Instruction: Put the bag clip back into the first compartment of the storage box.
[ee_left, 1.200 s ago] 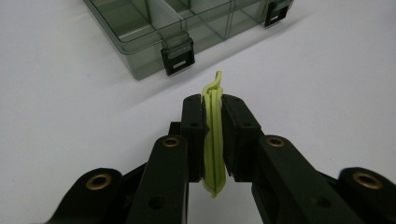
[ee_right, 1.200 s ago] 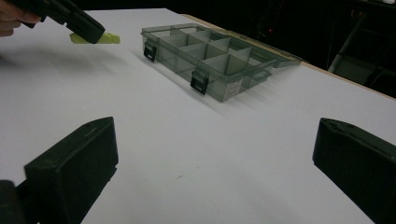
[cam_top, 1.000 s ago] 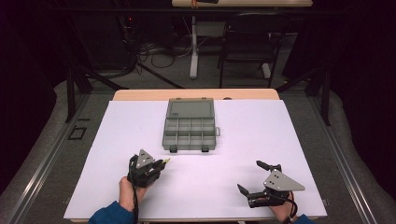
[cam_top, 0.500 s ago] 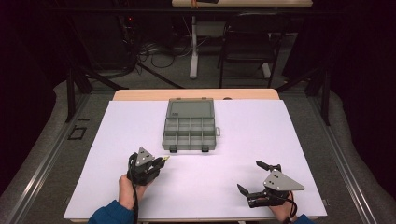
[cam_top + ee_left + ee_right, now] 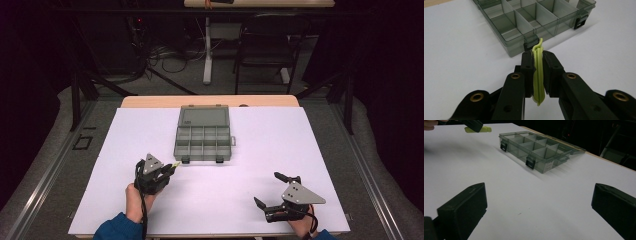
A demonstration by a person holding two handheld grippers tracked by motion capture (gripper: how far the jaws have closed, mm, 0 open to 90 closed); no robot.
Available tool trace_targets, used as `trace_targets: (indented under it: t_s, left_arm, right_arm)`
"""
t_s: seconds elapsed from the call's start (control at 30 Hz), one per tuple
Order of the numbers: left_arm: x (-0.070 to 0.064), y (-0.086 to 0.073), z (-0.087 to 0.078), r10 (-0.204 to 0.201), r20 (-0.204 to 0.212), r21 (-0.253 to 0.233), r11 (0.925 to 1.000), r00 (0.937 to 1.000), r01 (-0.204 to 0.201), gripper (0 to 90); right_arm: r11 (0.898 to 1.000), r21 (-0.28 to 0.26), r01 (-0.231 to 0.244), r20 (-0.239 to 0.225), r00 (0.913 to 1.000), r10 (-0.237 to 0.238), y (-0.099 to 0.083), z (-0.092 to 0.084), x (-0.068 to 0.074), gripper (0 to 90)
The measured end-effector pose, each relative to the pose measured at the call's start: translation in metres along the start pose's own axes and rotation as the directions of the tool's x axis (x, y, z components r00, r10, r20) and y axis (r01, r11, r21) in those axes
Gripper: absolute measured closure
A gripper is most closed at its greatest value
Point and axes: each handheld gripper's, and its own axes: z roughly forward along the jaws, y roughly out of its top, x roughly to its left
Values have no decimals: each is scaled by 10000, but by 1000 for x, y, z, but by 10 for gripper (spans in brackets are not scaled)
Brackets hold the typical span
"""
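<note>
Over the white table [image 5: 240, 200], seen from the high view, the left gripper [image 5: 170, 170] was clenched on a yellow-green rubber band [image 5: 176, 164], whose tip poked out just beyond its fingertips, near the front left corner of the organizer box [image 5: 204, 142]. The box lay open, its lid folded back, and every compartment looked bare. The right gripper [image 5: 274, 192] rested well apart to the right with its jaws spread and nothing between them.

Along the left gripper view, the band [image 5: 538, 72] stood pinched flat between the two pads [image 5: 527, 72], its upper loop rising past them toward the box's nearest latch [image 5: 530, 42]. The compartments [image 5: 506, 26] ahead of the fingertips held nothing.

From the right gripper view, the wide-set fingers [image 5: 464, 207] framed bare table, the box [image 5: 536, 150] far ahead and unfilled.

Judging by this, the pickup was done; carrying the band over a compartment and releasing it remained.
</note>
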Motion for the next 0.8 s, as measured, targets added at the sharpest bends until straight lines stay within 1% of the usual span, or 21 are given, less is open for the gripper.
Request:
trace_targets:
  t_s: [0.37,0.53,0.6,0.8]
  left_arm:
    - [4,7,0,-84,-111,-140,9999,9999,83,798]
    - [7,13,0,-110,-148,-301,9995,9998,105,798]
    - [8,15,1,-58,-178,-285,9996,9998,53,798]
    - [10,19,3,-97,-198,-351,9993,9998,90,798]
  right_arm:
    - [10000,7,12,12,10000,-12,0,0,0,0]
    - [10000,5,31,14,10000,-31,0,0,0,0]
    - [10000,20,22,23,10000,-22,0,0,0,0]
    - [10000,2,16,1,10000,-16,0,0,0,0]
